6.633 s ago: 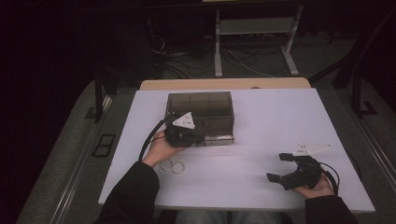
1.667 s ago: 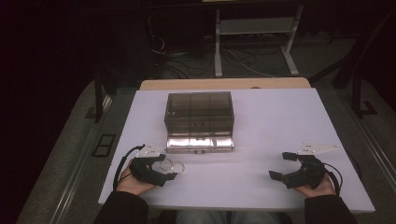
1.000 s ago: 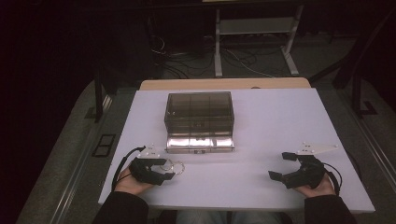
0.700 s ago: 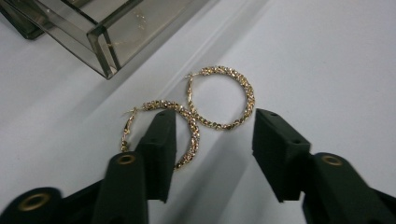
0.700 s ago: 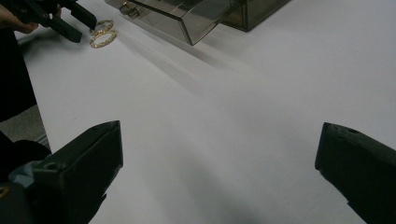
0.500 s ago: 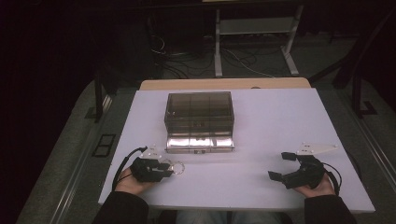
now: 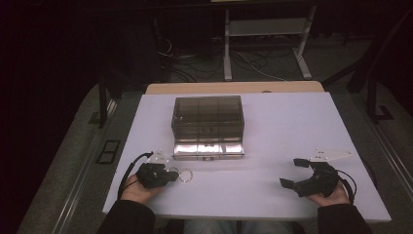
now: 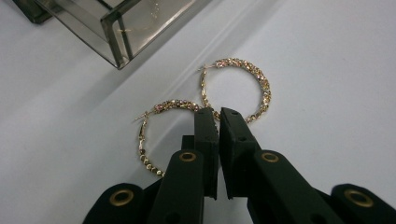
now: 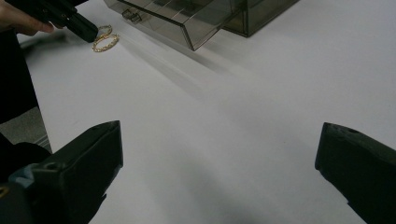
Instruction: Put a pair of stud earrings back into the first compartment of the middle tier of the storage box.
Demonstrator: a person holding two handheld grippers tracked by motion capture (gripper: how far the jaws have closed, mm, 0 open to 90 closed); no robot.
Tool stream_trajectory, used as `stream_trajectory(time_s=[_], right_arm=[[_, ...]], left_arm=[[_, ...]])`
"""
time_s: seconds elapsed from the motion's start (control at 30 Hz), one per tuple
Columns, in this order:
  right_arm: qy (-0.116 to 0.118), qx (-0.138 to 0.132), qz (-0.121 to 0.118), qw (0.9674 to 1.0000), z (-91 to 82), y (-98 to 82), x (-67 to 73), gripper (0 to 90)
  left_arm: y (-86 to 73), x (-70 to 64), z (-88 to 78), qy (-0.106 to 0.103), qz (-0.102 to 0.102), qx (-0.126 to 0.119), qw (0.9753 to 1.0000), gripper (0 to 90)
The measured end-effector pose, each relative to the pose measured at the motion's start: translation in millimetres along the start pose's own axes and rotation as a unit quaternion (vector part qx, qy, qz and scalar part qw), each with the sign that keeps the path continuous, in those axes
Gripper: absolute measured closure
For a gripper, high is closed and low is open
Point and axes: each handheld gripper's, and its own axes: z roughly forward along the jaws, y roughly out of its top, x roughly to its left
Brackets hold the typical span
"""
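Left gripper (image 8: 214,112) pinches hoop earrings on a white surface (image 7: 292,126)

In the left gripper view, its jaws have just closed, tips nearly together where two gold hoop earrings (image 8: 236,88) overlap at frame centre; whether metal is clamped between them cannot be told. A smoked plastic drawer box (image 7: 208,124) stands upper centre of the high view. The right gripper (image 7: 297,171), lower right, rests with jaws wide apart.
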Motion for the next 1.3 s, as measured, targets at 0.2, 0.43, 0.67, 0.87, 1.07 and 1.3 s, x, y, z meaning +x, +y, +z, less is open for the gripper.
stream_trajectory(time_s=[0.2,0.43,0.67,0.87,1.07,1.3], right_arm=[[0.001,-0.001,0.002,1.0,-0.5,0.3,0.0,0.3],[0.002,-0.003,0.0,1.0,-0.9,0.4,-0.2,0.3],[0.002,-0.003,0.0,1.0,-1.2,0.3,-0.5,0.3],[0.002,-0.003,0.001,1.0,-1.4,0.3,-0.4,0.3],[0.001,-0.004,0.001,1.0,-1.5,0.1,-0.7,0.3],[0.002,-0.003,0.001,1.0,-1.3,0.1,-0.7,0.3]], left_arm=[[-1.4,4.4,-0.5,-0.023,-0.028,-0.007,0.9993,85.8],[-2.2,6.0,-2.6,-0.034,-0.035,-0.01,0.9988,85.9],[-2.5,7.0,-10.1,-0.034,-0.041,-0.03,0.9981,86.3],[-1.3,6.3,-16.4,-0.041,-0.048,-0.046,0.9969,86.3],[-0.2,4.5,-22.6,-0.043,-0.049,-0.062,0.9959,86.3],[4.5,-1.3,-30.4,-0.047,-0.042,-0.081,0.9947,86.3]])
